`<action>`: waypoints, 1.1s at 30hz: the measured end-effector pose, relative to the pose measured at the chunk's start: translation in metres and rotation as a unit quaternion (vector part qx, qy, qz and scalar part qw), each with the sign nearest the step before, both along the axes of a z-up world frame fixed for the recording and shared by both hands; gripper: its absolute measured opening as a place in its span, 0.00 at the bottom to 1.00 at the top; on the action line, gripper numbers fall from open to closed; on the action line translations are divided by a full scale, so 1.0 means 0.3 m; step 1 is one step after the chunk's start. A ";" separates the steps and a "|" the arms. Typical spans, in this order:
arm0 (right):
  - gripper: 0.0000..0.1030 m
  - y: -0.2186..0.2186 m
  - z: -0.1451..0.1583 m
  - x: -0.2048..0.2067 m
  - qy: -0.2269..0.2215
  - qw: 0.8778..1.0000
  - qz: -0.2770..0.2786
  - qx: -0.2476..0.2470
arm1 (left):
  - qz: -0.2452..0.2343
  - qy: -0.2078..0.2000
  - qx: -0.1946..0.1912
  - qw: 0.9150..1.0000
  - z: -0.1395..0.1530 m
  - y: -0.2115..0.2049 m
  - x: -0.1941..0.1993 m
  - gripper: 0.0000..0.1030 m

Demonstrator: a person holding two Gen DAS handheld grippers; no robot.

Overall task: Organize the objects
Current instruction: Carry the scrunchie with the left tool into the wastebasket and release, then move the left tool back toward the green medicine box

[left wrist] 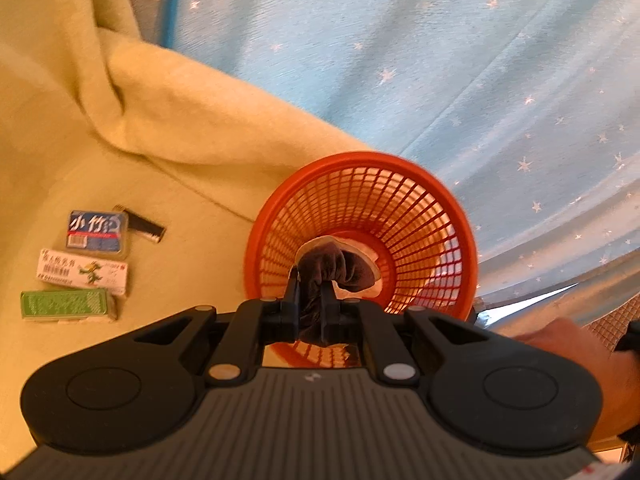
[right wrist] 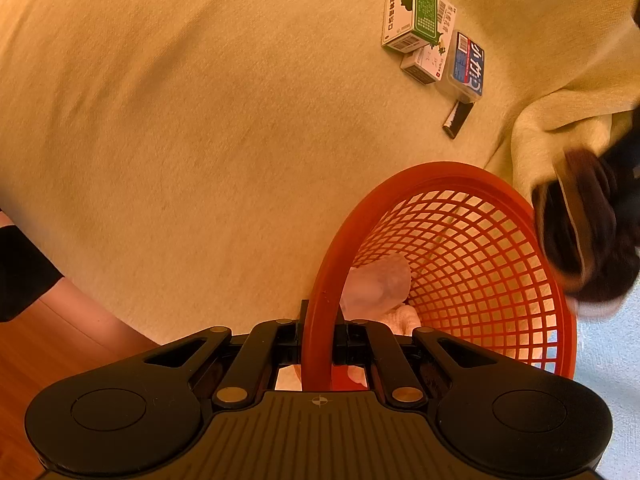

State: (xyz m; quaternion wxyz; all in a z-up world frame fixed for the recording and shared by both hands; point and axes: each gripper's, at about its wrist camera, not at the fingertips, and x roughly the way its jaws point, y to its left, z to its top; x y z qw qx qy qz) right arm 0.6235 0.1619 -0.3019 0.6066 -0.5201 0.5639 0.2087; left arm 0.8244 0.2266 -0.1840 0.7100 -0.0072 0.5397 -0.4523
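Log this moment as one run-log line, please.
left claw: shut on dark cloth over orange basket | right claw: shut on basket rim | boxes: on blanket

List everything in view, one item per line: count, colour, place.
basket: 1, red mesh, on the yellow blanket, rim clamped by the right tool
dark cloth: 1, brown, held over the basket
pale cloth: 1, pinkish, inside the basket
boxes: 3, blue, white, green, in a row on the blanket
black strip: 1, beside the blue box
blanket: 1, yellow, under everything
curtain: 1, blue with stars, behind the basket
left tool: 1, black, shut on the dark cloth
right tool: 1, black, shut on the basket rim
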 end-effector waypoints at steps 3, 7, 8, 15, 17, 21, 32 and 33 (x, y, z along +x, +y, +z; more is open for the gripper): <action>0.02 -0.003 0.001 0.002 0.000 1.000 -0.002 0.002 | -0.005 0.002 -0.009 1.000 0.008 -0.038 0.009 0.07; 0.02 -0.004 0.004 0.004 -0.001 1.000 -0.004 0.004 | -0.007 0.007 -0.029 1.000 0.015 -0.082 0.023 0.27; 0.02 -0.004 0.005 0.005 -0.001 1.000 -0.004 0.005 | -0.009 0.007 -0.035 0.999 0.018 -0.089 0.024 0.28; 0.02 -0.009 0.008 0.005 -0.002 1.000 -0.005 0.007 | 0.004 -0.002 -0.027 1.000 0.016 -0.050 0.022 0.28; 0.02 -0.010 0.009 0.004 -0.003 1.000 -0.004 0.007 | 0.015 -0.002 -0.018 1.000 0.005 -0.021 0.025 0.28; 0.02 -0.010 0.008 0.005 -0.002 1.000 -0.003 0.007 | 0.036 0.000 0.000 0.999 -0.025 0.044 0.034 0.28; 0.03 -0.006 0.006 -0.003 -0.001 1.000 0.001 0.002 | 0.072 -0.015 0.047 0.996 -0.080 0.197 0.060 0.33; 0.03 -0.005 0.006 -0.003 -0.001 1.000 0.001 0.002 | 0.076 -0.016 0.051 0.996 -0.087 0.212 0.062 0.33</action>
